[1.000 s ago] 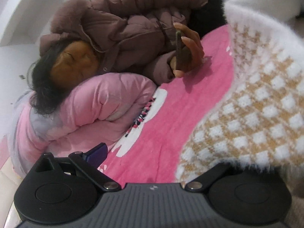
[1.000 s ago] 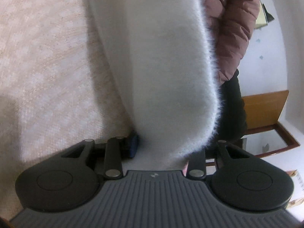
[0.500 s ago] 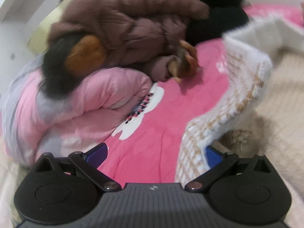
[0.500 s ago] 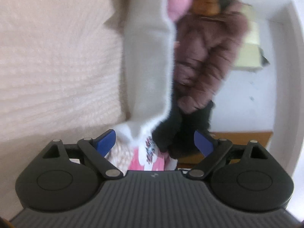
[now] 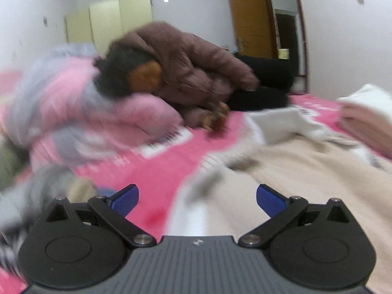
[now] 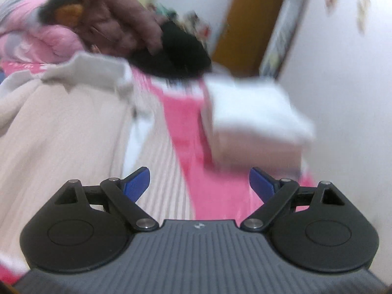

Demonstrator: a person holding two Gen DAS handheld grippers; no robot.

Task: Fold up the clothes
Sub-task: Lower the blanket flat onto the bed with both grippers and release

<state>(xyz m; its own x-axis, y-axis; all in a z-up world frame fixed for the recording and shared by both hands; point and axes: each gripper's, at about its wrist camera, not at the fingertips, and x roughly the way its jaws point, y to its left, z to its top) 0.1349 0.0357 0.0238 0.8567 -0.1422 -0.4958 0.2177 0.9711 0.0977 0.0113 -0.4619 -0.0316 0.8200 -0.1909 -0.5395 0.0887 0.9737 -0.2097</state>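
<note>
1. Nearest in the left wrist view, the left gripper (image 5: 197, 199) has its blue fingers (image 5: 125, 199) spread well apart with nothing between them; it hangs over the near edge of the beige sweater (image 5: 306, 171), not touching it
2. Nearest in the right wrist view, the right gripper (image 6: 199, 183) likewise has its blue fingers (image 6: 137, 182) wide apart and grips nothing; below the gap lie the sweater's ribbed edge and the pink bedsheet (image 6: 186, 127)
3. The beige sweater (image 6: 61, 132), the thing being folded, lies spread flat on the pink bedsheet (image 5: 152, 171), free of both tools; both views are blurred, so its knit shows only roughly
4. At the far end of the sweater a white fuzzy sleeve (image 6: 93, 69) lies folded across its top edge, resting on the sweater and partly on the sheet
5. Beside the sweater, across a strip of bare sheet, sits a stack of folded white clothes (image 6: 254, 112), apart from the sweater
6. Beyond the sweater's far edge a person in a brown puffer jacket (image 5: 191, 68) lies on the bed, head resting on a bunched pink quilt (image 5: 80, 115)
7. Farthest from the sweater, past the person, stand a pale yellow wardrobe (image 5: 107, 22) and a wooden door (image 5: 252, 17) against the white wall
</note>
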